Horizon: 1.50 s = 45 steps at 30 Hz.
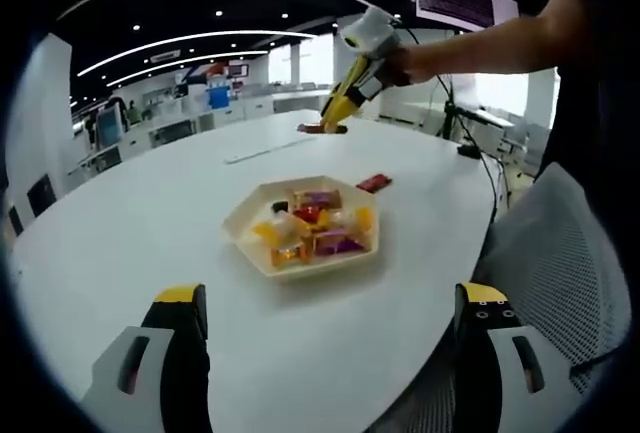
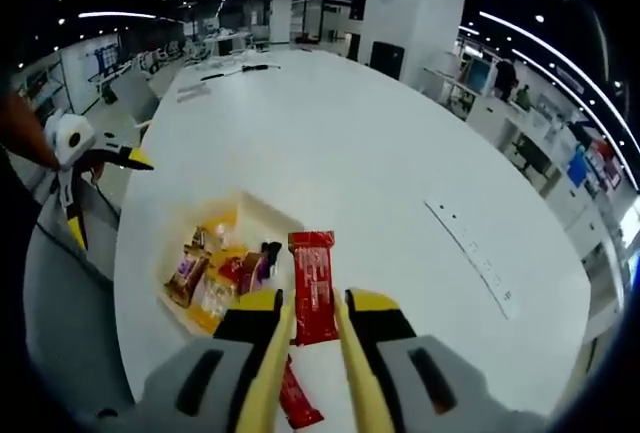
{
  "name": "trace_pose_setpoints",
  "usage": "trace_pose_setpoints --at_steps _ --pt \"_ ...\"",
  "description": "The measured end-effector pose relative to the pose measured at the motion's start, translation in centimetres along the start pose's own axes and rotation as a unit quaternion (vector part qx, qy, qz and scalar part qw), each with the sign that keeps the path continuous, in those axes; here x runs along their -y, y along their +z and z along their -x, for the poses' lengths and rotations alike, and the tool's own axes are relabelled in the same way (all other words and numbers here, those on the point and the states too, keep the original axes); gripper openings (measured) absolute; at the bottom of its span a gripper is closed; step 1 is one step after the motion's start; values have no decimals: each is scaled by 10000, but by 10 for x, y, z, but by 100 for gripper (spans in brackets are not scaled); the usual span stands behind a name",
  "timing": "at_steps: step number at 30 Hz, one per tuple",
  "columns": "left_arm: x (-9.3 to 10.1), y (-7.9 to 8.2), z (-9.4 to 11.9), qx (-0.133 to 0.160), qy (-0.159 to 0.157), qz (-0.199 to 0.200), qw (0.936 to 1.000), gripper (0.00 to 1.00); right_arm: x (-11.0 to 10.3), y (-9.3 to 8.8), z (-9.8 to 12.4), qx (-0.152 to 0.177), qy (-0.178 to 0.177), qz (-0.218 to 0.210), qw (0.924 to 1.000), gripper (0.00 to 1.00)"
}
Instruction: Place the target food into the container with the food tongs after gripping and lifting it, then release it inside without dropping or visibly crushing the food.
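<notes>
right gripper (image 2: 314, 328) jaws closed on a red snack bar (image 2: 313, 283), held up in the air just beside the tray (image 2: 262, 215) of wrapped snacks (image 2: 215, 278) on the white desk (image 2: 400, 153). left gripper (image 1: 330, 338) jaws wide open and empty, hovering near the tray (image 1: 248, 215); another red snack bar (image 1: 374, 182) lies on the desk (image 1: 130, 243) just past the tray.
</notes>
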<state>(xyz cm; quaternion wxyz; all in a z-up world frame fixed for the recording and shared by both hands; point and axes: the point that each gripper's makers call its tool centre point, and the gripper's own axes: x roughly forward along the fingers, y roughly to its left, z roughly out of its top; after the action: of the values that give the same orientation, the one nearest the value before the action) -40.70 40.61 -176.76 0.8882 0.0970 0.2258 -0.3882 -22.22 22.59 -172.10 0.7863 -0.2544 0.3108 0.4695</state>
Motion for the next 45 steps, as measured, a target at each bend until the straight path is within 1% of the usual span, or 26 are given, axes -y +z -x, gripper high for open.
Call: trace_pose_setpoints --at_steps 7,12,16,19,22,26,28,29,30,33,37,40,45 --pt "-2 0 0 7 36 1 10000 100 -9 14 -14 51 89 89 9999 24" --pt "-1 0 0 -9 35 -19 10000 100 -10 13 -27 50 41 -11 10000 24" --pt "-1 -1 -1 -24 41 -61 10000 100 -15 14 -33 7 57 23 10000 24" --pt "-2 1 0 5 58 -31 10000 100 -14 16 -37 6 43 16 10000 24" --pt "-3 1 0 22 77 -19 10000 100 -16 20 -39 83 63 -63 9999 24" --pt "-2 1 0 20 70 -26 10000 100 -20 21 -45 76 97 -28 9999 24" --pt "-2 1 0 14 75 -28 10000 100 -20 21 -47 94 93 15 9999 26" --pt "-3 2 0 30 82 -21 10000 100 -18 21 -49 151 31 75 9999 27" --pt "-3 2 0 31 83 -1 10000 100 -15 20 -49 163 -55 122 9998 28" --pt "-4 2 0 30 87 -7 10000 99 -15 16 -48 220 11 77 9997 28" --pt "-3 2 0 39 87 -9 10000 99 -9 11 -40 180 -28 88 9998 28" --pt "-4 2 0 28 89 -18 10000 99 -8 12 -32 259 -11 123 9996 29" --pt "-6 3 2 80 142 17 9999 99 -12 11 -14 347 145 315 9988 29"
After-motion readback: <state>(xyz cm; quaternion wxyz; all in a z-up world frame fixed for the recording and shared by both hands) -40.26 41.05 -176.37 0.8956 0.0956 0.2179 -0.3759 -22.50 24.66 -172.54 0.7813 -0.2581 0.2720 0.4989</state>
